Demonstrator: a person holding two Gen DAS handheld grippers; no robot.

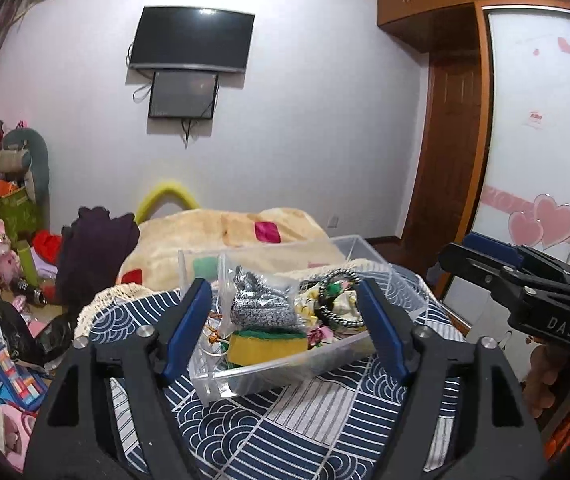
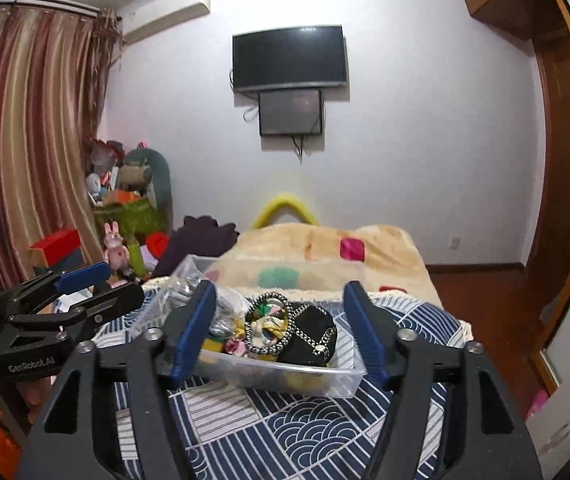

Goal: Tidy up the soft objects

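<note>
A clear plastic box [image 1: 285,372] [image 2: 325,378] sits on the navy-and-white patterned cloth [image 1: 305,432] [image 2: 285,420]. It holds a bagged grey knit item [image 1: 263,304], a yellow-green sponge [image 1: 267,346], a black-and-white braided ring [image 1: 339,300] [image 2: 267,326], floral fabric pieces [image 1: 321,334] and a black pouch with a chain [image 2: 313,336]. My left gripper [image 1: 285,324] [image 2: 85,288] is open and empty just in front of the box. My right gripper [image 2: 281,328] [image 1: 497,260] is open and empty, also before the box.
A bed with a cream blanket [image 1: 229,236] [image 2: 317,246] lies behind the box. A dark purple garment [image 1: 93,248], toys and clutter [image 1: 5,240] are at the left. A wardrobe with heart stickers [image 1: 537,128] and a wooden door [image 1: 453,132] stand at the right.
</note>
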